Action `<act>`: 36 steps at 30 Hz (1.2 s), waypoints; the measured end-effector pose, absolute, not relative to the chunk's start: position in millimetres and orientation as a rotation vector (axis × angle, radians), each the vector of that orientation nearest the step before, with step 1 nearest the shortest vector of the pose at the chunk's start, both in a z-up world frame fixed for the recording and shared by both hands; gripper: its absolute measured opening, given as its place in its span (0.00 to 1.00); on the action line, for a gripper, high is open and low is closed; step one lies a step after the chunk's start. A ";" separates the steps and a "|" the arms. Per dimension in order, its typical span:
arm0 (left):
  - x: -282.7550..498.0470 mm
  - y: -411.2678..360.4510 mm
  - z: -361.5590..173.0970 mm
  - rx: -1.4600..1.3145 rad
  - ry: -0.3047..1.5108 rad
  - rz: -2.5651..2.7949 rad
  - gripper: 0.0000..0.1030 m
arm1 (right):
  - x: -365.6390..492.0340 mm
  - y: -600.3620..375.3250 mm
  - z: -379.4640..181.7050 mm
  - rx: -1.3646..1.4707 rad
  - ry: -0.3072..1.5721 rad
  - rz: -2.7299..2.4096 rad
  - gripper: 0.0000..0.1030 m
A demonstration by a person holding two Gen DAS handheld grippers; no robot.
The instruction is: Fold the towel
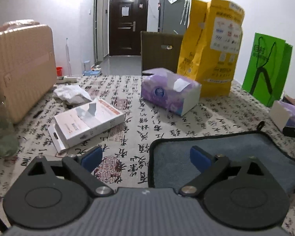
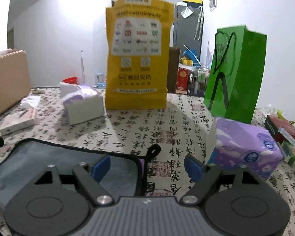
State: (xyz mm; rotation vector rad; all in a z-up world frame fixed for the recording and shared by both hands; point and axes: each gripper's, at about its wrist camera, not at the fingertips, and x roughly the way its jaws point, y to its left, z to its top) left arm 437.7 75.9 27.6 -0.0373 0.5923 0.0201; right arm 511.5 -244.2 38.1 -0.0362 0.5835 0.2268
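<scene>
A grey-blue towel [image 1: 236,153] with black trim lies flat on the calligraphy-print tablecloth [image 1: 139,122]. My left gripper [image 1: 145,157] is open above the towel's left edge, with the right blue pad [image 1: 198,157] over the cloth and the left pad [image 1: 92,155] over the tablecloth. In the right wrist view the towel [image 2: 49,161] lies at lower left, its hanging loop [image 2: 153,150] at the far right corner. My right gripper [image 2: 146,167] is open and straddles that right edge, empty.
A purple tissue pack [image 1: 169,90], a white flat box [image 1: 88,122], a tan suitcase [image 1: 19,68], a yellow bag [image 1: 212,45] and a green bag [image 1: 265,68] stand behind. Another purple tissue pack [image 2: 243,147] sits just right of my right gripper.
</scene>
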 end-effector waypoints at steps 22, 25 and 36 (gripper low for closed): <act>325.4 60.4 84.2 -0.023 0.491 -0.020 0.99 | 404.9 -256.3 101.9 -0.032 0.482 0.228 0.87; 311.8 57.9 84.5 -0.021 0.491 -0.024 0.99 | 389.9 -257.1 104.9 -0.031 0.473 0.231 0.87; 253.4 54.3 83.6 -0.032 0.497 0.008 1.00 | 324.2 -259.6 107.7 -0.010 0.450 0.281 0.91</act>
